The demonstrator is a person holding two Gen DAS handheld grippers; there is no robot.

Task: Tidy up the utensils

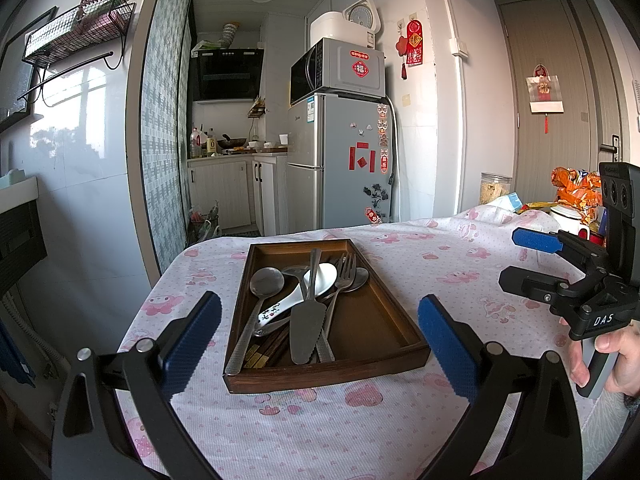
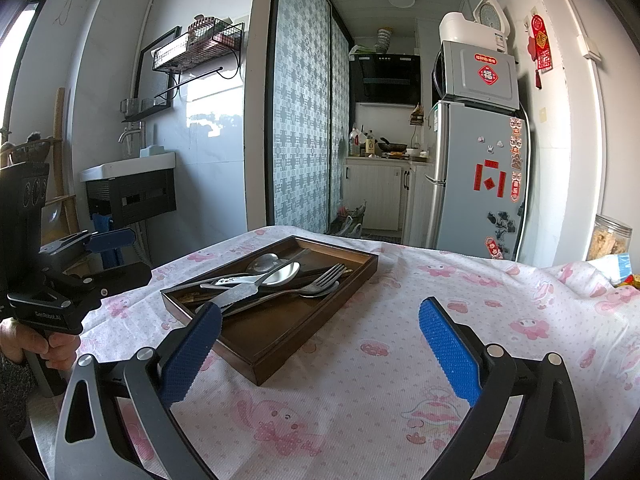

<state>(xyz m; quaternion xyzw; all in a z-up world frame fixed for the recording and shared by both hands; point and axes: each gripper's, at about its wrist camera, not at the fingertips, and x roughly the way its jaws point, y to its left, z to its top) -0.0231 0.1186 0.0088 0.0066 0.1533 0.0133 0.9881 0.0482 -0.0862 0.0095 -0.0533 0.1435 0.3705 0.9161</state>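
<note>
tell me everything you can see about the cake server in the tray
The cake server is plain grey metal, dull and a little scuffed, with a broad wedge blade that has a serrated edge and a slim handle. It lies flat on top of the utensil pile in the wooden tray, blade toward the tray's near end, handle running away across the white spoon. It rests beside the fork and over dark chopsticks. Neither claw touches it.

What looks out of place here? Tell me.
The utensils lie in a crossed, overlapping heap on one side of the wooden tray, leaving its other half bare. Nothing looks spilled or broken.
</note>
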